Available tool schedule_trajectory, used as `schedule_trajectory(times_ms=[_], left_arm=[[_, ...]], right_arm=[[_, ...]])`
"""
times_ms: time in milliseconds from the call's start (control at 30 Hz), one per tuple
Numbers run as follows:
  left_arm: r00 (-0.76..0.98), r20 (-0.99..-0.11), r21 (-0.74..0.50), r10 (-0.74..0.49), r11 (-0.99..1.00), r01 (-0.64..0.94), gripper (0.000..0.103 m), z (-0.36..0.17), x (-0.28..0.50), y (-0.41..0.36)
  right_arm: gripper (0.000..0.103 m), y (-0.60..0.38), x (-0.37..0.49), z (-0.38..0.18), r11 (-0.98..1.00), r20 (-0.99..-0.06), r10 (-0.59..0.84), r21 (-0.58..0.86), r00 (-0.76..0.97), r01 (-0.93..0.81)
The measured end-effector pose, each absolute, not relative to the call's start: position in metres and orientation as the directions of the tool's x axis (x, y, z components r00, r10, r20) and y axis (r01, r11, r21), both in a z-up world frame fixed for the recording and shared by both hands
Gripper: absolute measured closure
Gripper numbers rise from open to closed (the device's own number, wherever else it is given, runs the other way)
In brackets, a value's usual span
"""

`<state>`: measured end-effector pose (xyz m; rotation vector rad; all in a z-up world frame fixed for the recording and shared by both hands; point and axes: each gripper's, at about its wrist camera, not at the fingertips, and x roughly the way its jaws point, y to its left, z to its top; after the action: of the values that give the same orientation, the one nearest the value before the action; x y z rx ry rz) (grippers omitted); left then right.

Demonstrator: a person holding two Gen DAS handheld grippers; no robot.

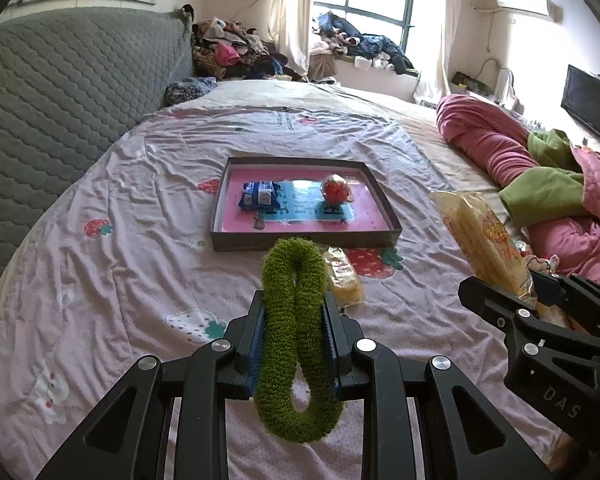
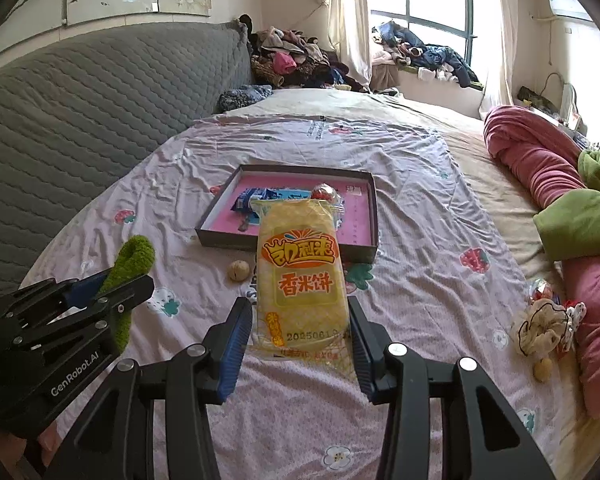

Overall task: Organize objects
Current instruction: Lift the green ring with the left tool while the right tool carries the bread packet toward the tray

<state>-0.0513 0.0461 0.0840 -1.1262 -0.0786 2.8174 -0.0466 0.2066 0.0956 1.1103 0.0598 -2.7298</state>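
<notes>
A dark box tray [image 1: 300, 240] with a pink lining lies on the bed and holds a blue snack packet [image 1: 259, 195] and a red wrapped ball [image 1: 335, 189]. My left gripper [image 1: 294, 312] is shut on a fuzzy green loop [image 1: 294, 320], held above the sheet just before the tray. My right gripper [image 2: 300, 312] is shut on a yellow rice-cracker bag [image 2: 300, 272], lifted in front of the tray [image 2: 364, 256]. The bag also shows in the left wrist view [image 1: 484, 244]. A small yellow snack packet [image 1: 342, 276] lies on the sheet by the tray's near edge.
A small round beige item [image 2: 238, 270] lies near the tray. A frilly scrunchie [image 2: 540, 328], a wrapped sweet [image 2: 540, 290] and another beige piece [image 2: 542, 370] lie at the right. Pink and green bedding [image 2: 572, 208] is heaped on the right; a grey quilted headboard [image 1: 60, 100] stands on the left.
</notes>
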Motion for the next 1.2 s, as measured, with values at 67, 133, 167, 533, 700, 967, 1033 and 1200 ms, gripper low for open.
schedule_trajectory(times_ms=[67, 133, 167, 533, 700, 967, 1033, 1200], left_arm=[[-0.724, -0.68, -0.081, 0.111, -0.994, -0.077, 0.077, 0.087, -0.053, 0.045], [-0.727, -0.678, -0.079, 0.109, -0.994, -0.076, 0.077, 0.091, -0.055, 0.044], [-0.729, -0.676, -0.076, 0.106, -0.994, -0.074, 0.077, 0.092, -0.056, 0.043], [-0.747, -0.658, -0.065, 0.094, -0.996, -0.068, 0.077, 0.108, -0.067, 0.037], [-0.758, -0.646, -0.062, 0.095, -0.996, -0.072, 0.077, 0.118, -0.074, 0.037], [-0.774, -0.627, -0.065, 0.088, -0.996, -0.06, 0.077, 0.132, -0.09, 0.033], [-0.776, -0.624, -0.065, 0.088, -0.996, -0.061, 0.077, 0.133, -0.094, 0.034], [-0.775, -0.625, -0.065, 0.093, -0.996, -0.067, 0.077, 0.134, -0.111, 0.038]], right_arm=[[0.056, 0.205, -0.048, 0.097, -0.98, -0.692, -0.166, 0.035, -0.703, 0.197], [0.056, 0.204, -0.049, 0.099, -0.979, -0.688, -0.169, 0.038, -0.705, 0.198], [0.056, 0.204, -0.05, 0.101, -0.979, -0.687, -0.172, 0.04, -0.706, 0.199], [0.056, 0.199, -0.062, 0.117, -0.978, -0.666, -0.178, 0.036, -0.725, 0.208], [0.056, 0.199, -0.067, 0.131, -0.979, -0.648, -0.172, 0.025, -0.742, 0.205], [0.056, 0.199, -0.08, 0.141, -0.979, -0.637, -0.168, 0.02, -0.752, 0.202], [0.056, 0.2, -0.084, 0.143, -0.98, -0.634, -0.166, 0.018, -0.755, 0.2], [0.056, 0.204, -0.097, 0.144, -0.981, -0.632, -0.158, 0.013, -0.759, 0.193]])
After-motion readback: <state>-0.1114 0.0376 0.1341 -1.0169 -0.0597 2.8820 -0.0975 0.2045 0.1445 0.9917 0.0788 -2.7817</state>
